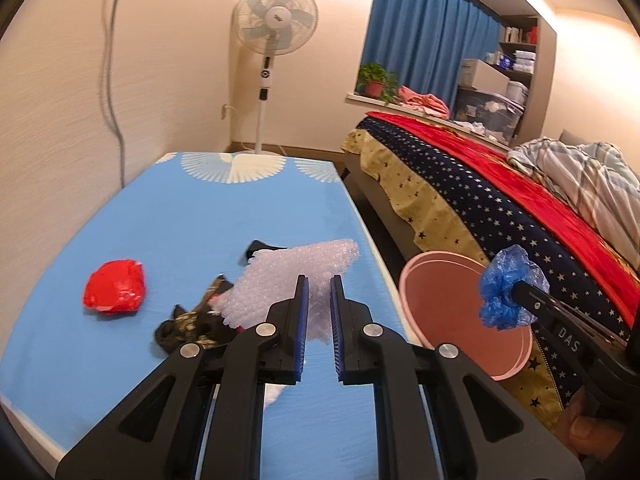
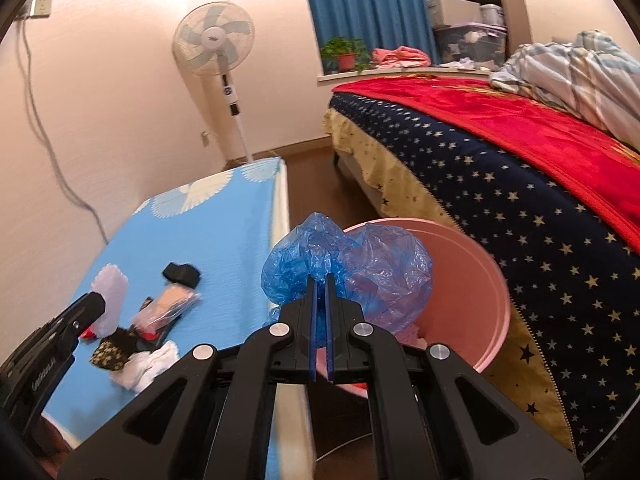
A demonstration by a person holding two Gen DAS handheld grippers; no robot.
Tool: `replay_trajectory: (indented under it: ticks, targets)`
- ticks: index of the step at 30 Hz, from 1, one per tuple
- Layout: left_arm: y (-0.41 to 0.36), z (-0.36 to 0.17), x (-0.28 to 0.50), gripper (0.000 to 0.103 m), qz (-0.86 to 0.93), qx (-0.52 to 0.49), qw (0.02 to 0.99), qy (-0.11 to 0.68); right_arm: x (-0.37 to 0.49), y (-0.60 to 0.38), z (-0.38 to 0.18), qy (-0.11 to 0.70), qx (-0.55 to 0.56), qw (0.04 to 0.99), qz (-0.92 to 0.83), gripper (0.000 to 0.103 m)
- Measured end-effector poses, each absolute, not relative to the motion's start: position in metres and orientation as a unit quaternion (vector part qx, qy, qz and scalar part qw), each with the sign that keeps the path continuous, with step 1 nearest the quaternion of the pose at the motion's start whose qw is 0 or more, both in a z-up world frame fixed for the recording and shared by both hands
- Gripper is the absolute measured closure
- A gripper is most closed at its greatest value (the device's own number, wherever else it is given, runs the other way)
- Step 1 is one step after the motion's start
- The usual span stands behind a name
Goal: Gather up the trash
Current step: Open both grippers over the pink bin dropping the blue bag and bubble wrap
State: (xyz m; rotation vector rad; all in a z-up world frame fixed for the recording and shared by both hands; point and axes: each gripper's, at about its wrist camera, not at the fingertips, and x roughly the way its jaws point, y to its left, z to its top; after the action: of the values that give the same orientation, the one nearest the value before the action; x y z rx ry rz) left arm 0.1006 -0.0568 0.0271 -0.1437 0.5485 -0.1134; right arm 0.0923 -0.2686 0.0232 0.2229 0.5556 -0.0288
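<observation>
My left gripper (image 1: 319,280) is shut on a sheet of clear bubble wrap (image 1: 288,272), lifted a little over the blue table (image 1: 180,220). In the right wrist view the left gripper (image 2: 100,300) shows the bubble wrap (image 2: 114,292) sticking up from its tips. My right gripper (image 2: 322,278) is shut on a crumpled blue plastic cover (image 2: 360,264), over the near rim of the pink bin (image 2: 472,288). A red crumpled bag (image 1: 114,286), a black scrap (image 1: 256,248), a dark patterned wrapper (image 1: 188,320), a clear packet (image 2: 168,304) and white tissue (image 2: 148,364) lie on the table.
The pink bin (image 1: 448,300) stands on the floor in the narrow gap between the table and a bed (image 1: 480,200) with a starred cover. A standing fan (image 1: 276,20) is beyond the table's far end. A wall runs along the table's left side.
</observation>
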Motion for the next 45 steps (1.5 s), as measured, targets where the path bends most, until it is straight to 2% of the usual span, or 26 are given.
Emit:
replay_trajectory:
  ticks: [23,33,36,38,39,40,42,45]
  targets:
    - [-0.155,0.009,0.140,0.092,-0.208,-0.050,0.942,0.259,0.114,-0.333,-0.003,0.275,0.151,0.941,-0.131,0.100]
    - [-0.177,-0.005,0.162,0.092,-0.259,-0.087,0.923,0.271,0.123,-0.359,-0.008,0.278,0.171,0.932,-0.159,0.099]
    - [-0.181,-0.011,0.166,0.091,-0.268,-0.096,0.916,0.282,0.124,-0.362,-0.011,0.284,0.176,0.928,-0.165,0.095]
    - [-0.180,-0.015,0.168,0.080,-0.266,-0.106,0.913,0.290,0.124,-0.364,-0.013,0.287,0.182,0.925,-0.169,0.086]
    - [-0.177,-0.016,0.170,0.072,-0.265,-0.114,0.911,0.296,0.123,-0.364,-0.013,0.287,0.185,0.924,-0.171,0.079]
    - [-0.174,-0.017,0.170,0.069,-0.263,-0.118,0.910,0.298,0.123,-0.365,-0.013,0.287,0.185,0.924,-0.172,0.073]
    - [-0.168,-0.017,0.171,0.069,-0.259,-0.127,0.908,0.302,0.123,-0.364,-0.013,0.288,0.185,0.924,-0.170,0.067]
    - [-0.162,-0.014,0.169,0.069,-0.249,-0.129,0.911,0.303,0.120,-0.359,-0.011,0.285,0.183,0.926,-0.165,0.066]
